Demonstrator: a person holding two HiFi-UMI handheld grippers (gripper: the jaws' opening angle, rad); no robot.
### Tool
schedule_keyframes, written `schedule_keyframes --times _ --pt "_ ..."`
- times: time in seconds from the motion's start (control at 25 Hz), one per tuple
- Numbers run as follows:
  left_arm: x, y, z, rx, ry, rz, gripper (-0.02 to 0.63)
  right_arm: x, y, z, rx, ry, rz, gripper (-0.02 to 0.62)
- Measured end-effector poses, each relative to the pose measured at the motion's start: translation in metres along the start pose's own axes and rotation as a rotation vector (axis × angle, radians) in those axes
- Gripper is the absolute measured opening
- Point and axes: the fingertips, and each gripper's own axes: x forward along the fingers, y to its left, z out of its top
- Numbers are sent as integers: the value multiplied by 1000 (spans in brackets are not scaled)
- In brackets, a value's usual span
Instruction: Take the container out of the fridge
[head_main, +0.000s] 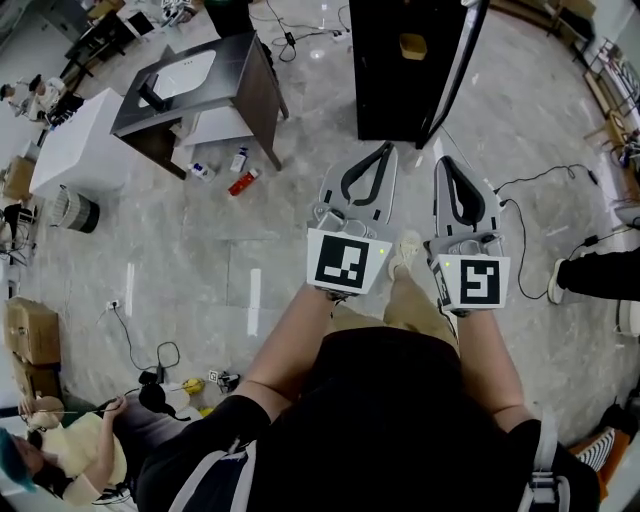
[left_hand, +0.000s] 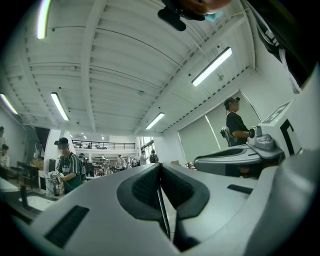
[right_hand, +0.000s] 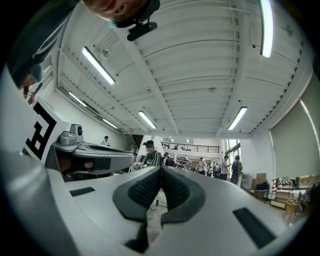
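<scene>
A black fridge (head_main: 400, 80) stands on the floor ahead of me, its door (head_main: 455, 75) swung open at the right. A small yellow container (head_main: 412, 45) shows inside it near the top. My left gripper (head_main: 387, 147) and right gripper (head_main: 443, 161) are held side by side at chest height, short of the fridge and pointing towards it. Both are shut with nothing between the jaws. In the left gripper view the left gripper (left_hand: 160, 172) points up at the ceiling, and in the right gripper view the right gripper (right_hand: 161, 172) does the same. Neither of these views shows the fridge.
A dark grey sink cabinet (head_main: 215, 85) stands back left, with bottles (head_main: 243, 182) on the floor before it. Further left are a white table (head_main: 75, 145) and a bin (head_main: 77, 212). Cables (head_main: 540, 180) run right of the fridge. A person sits bottom left (head_main: 85, 450); someone's leg (head_main: 600, 272) is at the right.
</scene>
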Motion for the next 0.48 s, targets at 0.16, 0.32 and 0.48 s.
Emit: schedule_keyframes --times 0.16,0.32,0.48 --pt "18 7 -22 5 -7 18 24 19 -11 -21 -12 -17 12 37" --pt "54 21 -40 5 4 34 25 53 -36 -35 -10 -21 20 37" --pt "110 42 -48 9 21 41 23 103 -72 -38 -1 -24 33 37"
